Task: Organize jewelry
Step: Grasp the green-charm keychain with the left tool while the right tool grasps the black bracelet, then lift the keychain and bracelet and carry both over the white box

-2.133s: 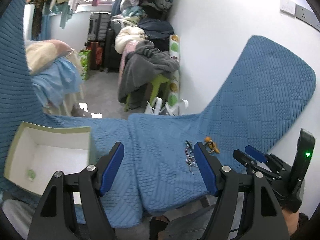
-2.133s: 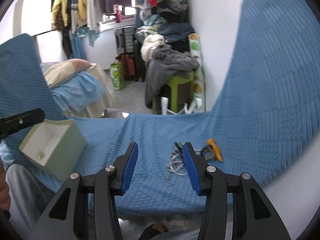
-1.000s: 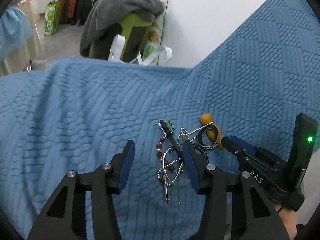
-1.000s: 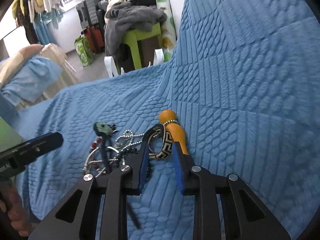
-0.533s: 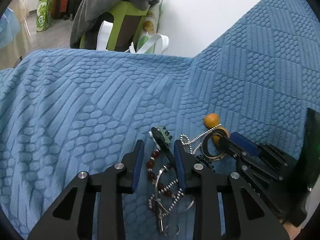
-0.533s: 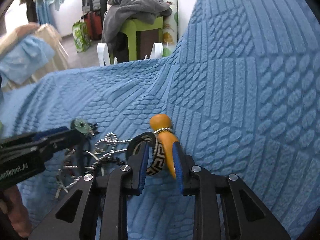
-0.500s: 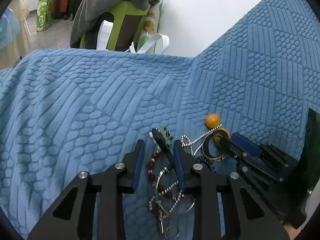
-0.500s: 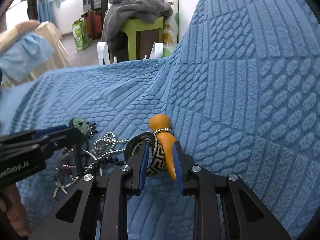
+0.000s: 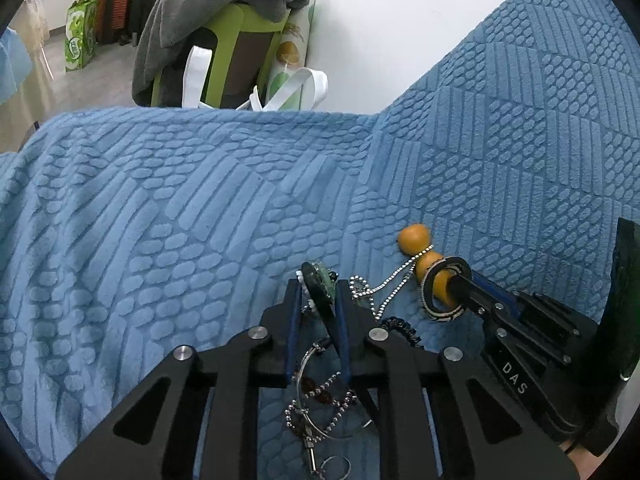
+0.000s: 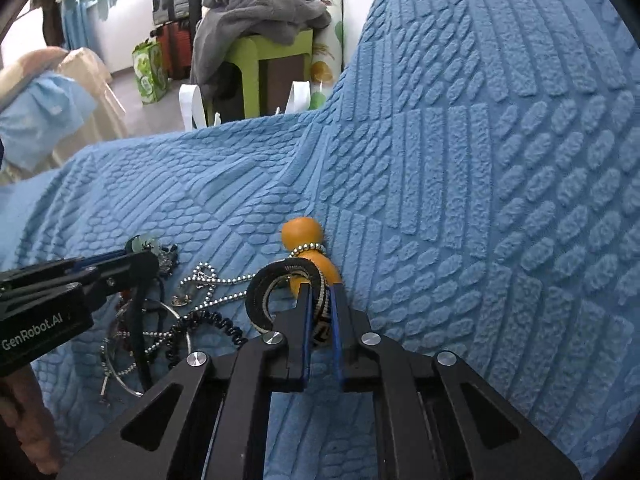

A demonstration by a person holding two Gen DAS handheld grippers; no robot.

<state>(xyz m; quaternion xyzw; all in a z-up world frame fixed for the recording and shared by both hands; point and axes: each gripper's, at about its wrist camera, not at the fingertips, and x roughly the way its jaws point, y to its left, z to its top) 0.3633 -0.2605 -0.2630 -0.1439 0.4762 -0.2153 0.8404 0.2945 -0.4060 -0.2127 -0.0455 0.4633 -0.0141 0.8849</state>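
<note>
A tangle of jewelry [image 9: 320,396] lies on the blue quilted cover [image 9: 160,220]: ball chains, a beaded bracelet, thin rings. My left gripper [image 9: 318,286] has its jaws closing on a black band with a green stone ornament [image 9: 320,280], which sits between the pads at the tips. In the right wrist view my right gripper [image 10: 320,288] is shut on a black-and-white patterned bangle [image 10: 256,292]. That bangle loops around an orange gourd pendant [image 10: 304,236] with a ball chain [image 10: 216,280] on its neck. The left gripper [image 10: 150,258] shows at the left there.
The blue cover rises steeply at the right [image 10: 500,160]. Beyond its far edge stand a green stool [image 9: 240,40] piled with grey clothes, a bag with white handles [image 9: 296,88] and a white wall [image 9: 400,20]. A hand [image 10: 24,432] shows at the lower left.
My left jaws have narrowed around the green-stone band and moved in over the pile. My right jaws have closed fully on the patterned bangle, which now stands tilted up against the gourd.
</note>
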